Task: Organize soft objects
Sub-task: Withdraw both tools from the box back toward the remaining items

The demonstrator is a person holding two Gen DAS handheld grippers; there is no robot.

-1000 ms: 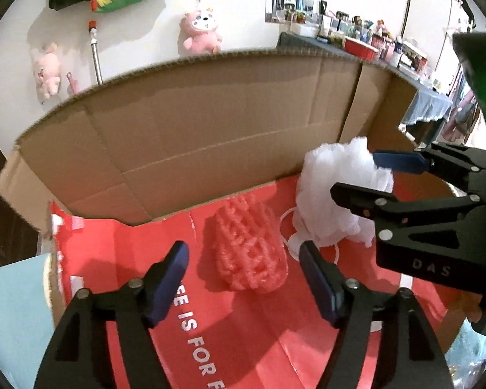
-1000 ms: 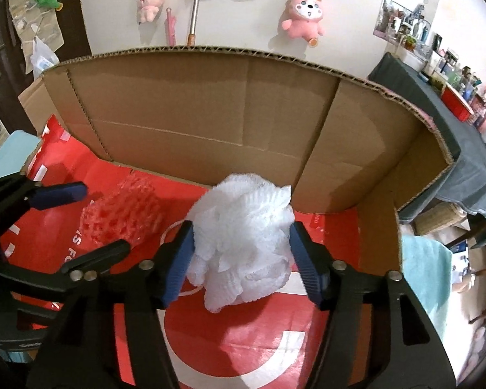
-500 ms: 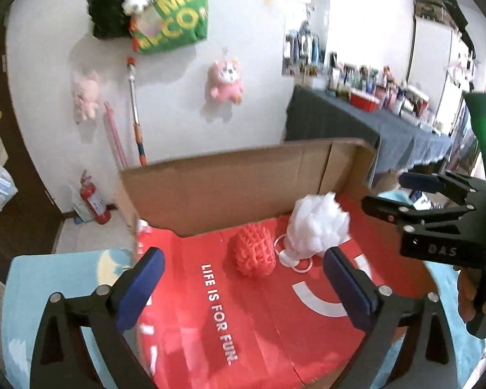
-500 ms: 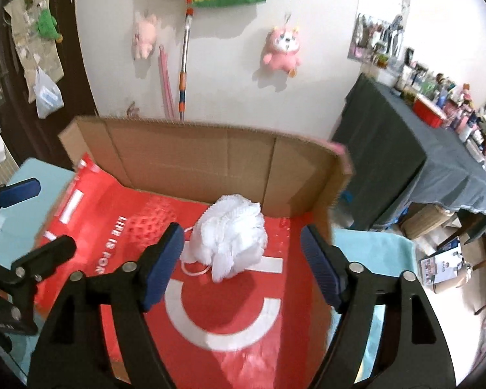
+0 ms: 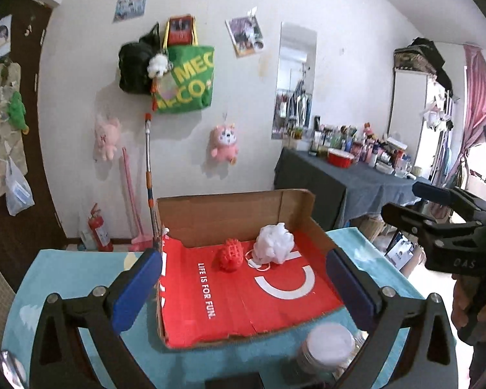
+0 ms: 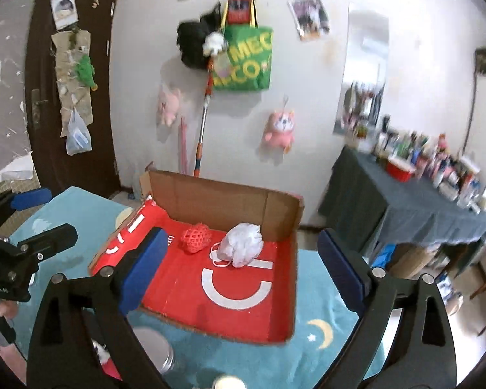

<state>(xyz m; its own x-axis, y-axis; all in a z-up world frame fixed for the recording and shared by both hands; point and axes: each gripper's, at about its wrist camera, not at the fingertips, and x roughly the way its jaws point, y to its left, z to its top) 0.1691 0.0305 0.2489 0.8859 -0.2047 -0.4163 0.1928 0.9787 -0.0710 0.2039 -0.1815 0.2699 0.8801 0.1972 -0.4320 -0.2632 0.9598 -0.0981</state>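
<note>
On the table (image 5: 64,269), covered in a teal cloth, sits an open cardboard box (image 5: 217,217) with a red printed floor, placed toward the far edge. At the left, the left tongs (image 5: 243,278) hang above the near edge of the table with their blue pads spread wide and nothing between them; in the right wrist view the same left tongs (image 6: 32,214) show at the left border, jaws apart. Inside the box, near its back wall, lies the red mesh sponge (image 5: 230,255), seen also from the right wrist (image 6: 196,237). Just to its right, close beside it, rests the white bath pouf (image 5: 274,243), its white cord loop (image 5: 257,262) lying on the red floor between the 2 soft things; the right wrist view shows the pouf (image 6: 243,248) near the back right corner of the box (image 6: 295,259). A round white-lidded jar (image 5: 329,345) stands by the near edge of the table, in front of the box. Farther right, the right tongs (image 6: 241,265) are held above the near edge, pads wide apart and empty; the left wrist view catches them (image 5: 414,201) at the right border, also parted
</note>
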